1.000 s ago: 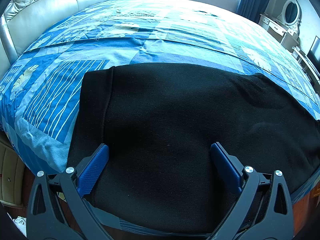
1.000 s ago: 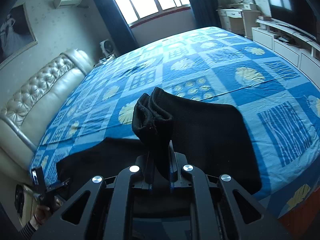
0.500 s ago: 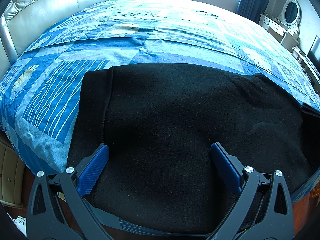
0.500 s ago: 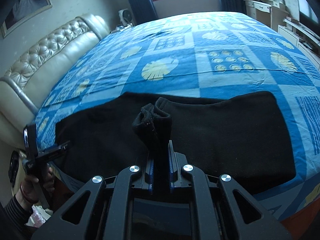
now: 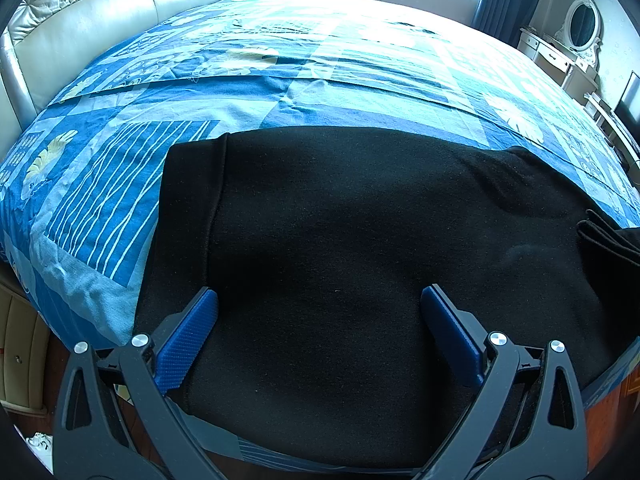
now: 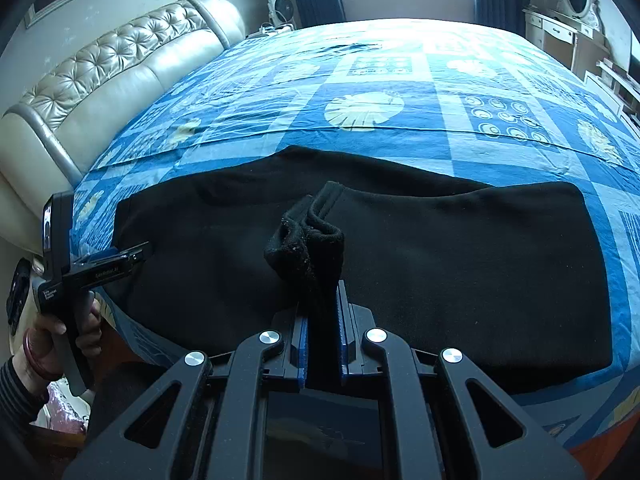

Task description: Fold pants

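Right wrist view showed the right gripper (image 6: 322, 320) clamped on the bunched cuffs (image 6: 306, 240), which over the last second had travelled toward nine o'clock, low over the black pants (image 6: 460, 264) lying flat on the bed (image 6: 360, 80). The left gripper (image 5: 320, 320) stayed wide open and empty over the waistband (image 5: 188, 216), so the lengthwise fold looked nearly closed.

Far side of bed: the blue bedspread (image 6: 380, 76) lies bare beyond the black pants (image 6: 460, 264), open to a reach.
Left flank: the padded headboard (image 6: 116, 68) walls off that side.
Right flank: a white dresser (image 6: 560, 36) stands beside the bed edge.
Near edge, left: the left gripper (image 6: 132, 256) hangs at the pants' end, its jaws spread apart.
Centre: a bunched cuff (image 6: 308, 240) rises from the right gripper (image 6: 322, 320), blocking a low pass there.
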The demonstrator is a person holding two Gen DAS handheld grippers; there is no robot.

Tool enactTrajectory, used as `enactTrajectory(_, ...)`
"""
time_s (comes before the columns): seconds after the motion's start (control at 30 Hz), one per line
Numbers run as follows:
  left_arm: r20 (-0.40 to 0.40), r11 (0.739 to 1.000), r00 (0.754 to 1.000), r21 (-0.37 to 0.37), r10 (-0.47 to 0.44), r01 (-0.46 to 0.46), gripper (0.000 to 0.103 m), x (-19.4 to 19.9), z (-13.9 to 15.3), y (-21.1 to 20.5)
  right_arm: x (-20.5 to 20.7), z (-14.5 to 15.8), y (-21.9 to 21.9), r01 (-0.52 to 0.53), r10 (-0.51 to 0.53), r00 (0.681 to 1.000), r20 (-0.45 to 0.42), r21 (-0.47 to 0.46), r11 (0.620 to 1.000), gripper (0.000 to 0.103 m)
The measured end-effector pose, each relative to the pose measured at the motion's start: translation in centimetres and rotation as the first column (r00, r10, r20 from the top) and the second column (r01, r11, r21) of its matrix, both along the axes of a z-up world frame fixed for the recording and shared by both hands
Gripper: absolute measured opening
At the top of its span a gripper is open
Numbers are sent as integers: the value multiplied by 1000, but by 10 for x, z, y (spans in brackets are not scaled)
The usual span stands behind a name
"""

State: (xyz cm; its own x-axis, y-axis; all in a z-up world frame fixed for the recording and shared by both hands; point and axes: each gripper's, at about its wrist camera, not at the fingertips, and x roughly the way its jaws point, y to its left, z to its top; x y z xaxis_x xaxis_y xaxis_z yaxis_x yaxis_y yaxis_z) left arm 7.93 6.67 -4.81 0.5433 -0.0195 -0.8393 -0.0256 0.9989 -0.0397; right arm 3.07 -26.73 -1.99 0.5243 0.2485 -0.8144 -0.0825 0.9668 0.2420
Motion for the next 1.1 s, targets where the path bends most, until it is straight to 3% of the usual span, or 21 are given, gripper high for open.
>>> enactTrajectory(0.8,0,1000,1000,1,1,-1,101,0,0,0,-2,-20,26,-71,68,996,-51,-54,996,12)
enactTrajectory(1.1,1,1000,1000,1,1,-1,101,-1,0,0,-3,-23,29,-72,69,995,-66,-37,997,22)
